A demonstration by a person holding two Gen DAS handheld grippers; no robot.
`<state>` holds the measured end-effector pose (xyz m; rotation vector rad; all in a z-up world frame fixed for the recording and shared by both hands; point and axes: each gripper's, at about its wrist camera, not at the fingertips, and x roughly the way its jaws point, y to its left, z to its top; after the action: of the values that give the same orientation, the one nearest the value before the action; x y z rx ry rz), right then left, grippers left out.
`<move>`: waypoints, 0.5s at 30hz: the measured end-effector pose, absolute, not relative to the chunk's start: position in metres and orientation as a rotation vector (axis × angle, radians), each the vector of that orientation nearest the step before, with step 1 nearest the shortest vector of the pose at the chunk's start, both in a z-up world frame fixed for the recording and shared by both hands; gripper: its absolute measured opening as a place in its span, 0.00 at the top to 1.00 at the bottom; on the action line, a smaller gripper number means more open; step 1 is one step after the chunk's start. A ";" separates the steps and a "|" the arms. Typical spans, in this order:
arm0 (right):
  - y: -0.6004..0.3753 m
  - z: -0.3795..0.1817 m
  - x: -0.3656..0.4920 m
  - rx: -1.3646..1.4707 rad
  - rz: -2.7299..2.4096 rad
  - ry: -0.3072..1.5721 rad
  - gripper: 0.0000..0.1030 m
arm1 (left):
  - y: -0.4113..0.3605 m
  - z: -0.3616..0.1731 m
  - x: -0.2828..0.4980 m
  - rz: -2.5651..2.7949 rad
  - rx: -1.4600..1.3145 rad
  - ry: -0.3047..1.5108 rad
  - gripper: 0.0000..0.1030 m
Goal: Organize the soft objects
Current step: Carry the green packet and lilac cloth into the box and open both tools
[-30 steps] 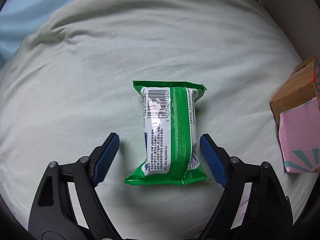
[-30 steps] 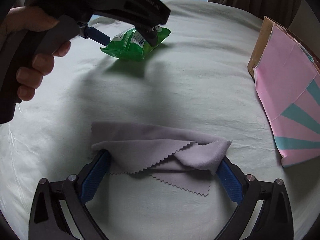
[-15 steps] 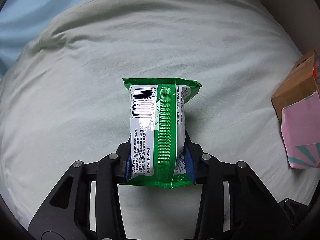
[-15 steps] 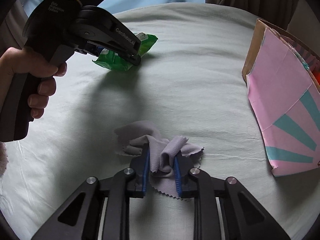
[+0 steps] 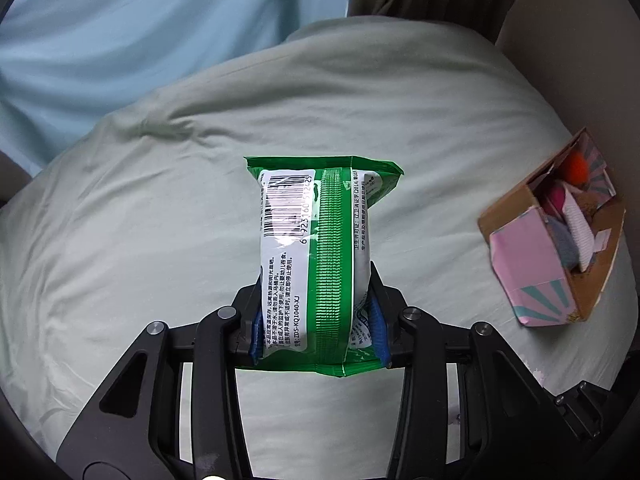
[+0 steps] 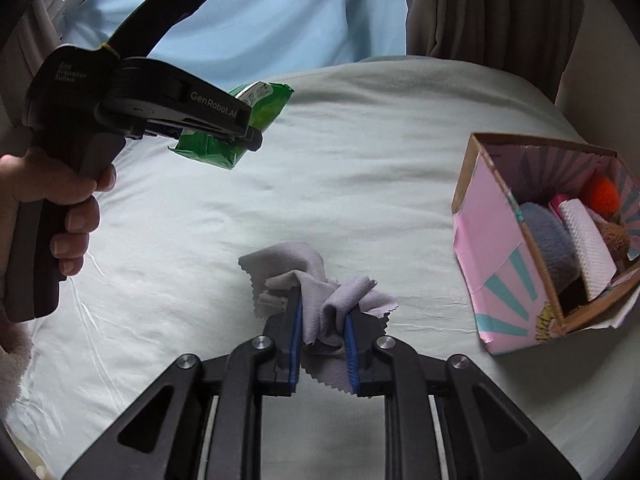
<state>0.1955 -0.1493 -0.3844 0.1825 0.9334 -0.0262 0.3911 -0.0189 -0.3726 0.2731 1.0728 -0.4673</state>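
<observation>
Currently the left gripper (image 5: 316,320) has its blue pads (image 5: 378,330) pressed against both sides of a green wet-wipe pack (image 5: 316,248), pinching it near its lower end. The pack points away from the camera, barcode and printed label facing up, a ribbed green seam running along its length. In the right wrist view the same pack (image 6: 244,120) sits raised above the bed sheet (image 6: 360,180), held by the left gripper (image 6: 240,132), whose black handle is wrapped by the person's left hand (image 6: 60,208).

The right gripper (image 6: 322,328) has its blue pads (image 6: 296,332) closed onto a grey microfibre cloth (image 6: 316,292). The cloth is bunched between the fingers, its zigzag-cut edges spilling out on both sides and below. Whether the cloth's lower edge touches the sheet cannot be told.

The pale green bed sheet (image 5: 160,220) lies under both grippers, wrinkled and softly mounded.

To the right stands a pink cardboard box (image 6: 508,264) with teal rays, open at the top, well apart from both grippers. Inside it: a blue-grey fuzzy item (image 6: 556,240), a white textured item (image 6: 588,248), an orange fluffy item (image 6: 604,196) and a brown plush item (image 6: 616,236). The left wrist view shows the same box (image 5: 528,256) at the sheet's right edge.

Behind the bed hang a light blue fabric (image 6: 280,12) and a brown curtain (image 6: 480,12).
</observation>
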 end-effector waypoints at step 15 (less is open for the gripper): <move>-0.183 -0.214 0.137 0.180 -0.081 0.811 0.84 | -0.025 -0.223 0.298 -0.496 0.162 0.950 0.64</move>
<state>0.1367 -0.1833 -0.2140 0.1799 0.8113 -0.0815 0.2975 -0.0248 -0.2227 0.1620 0.9505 -0.4961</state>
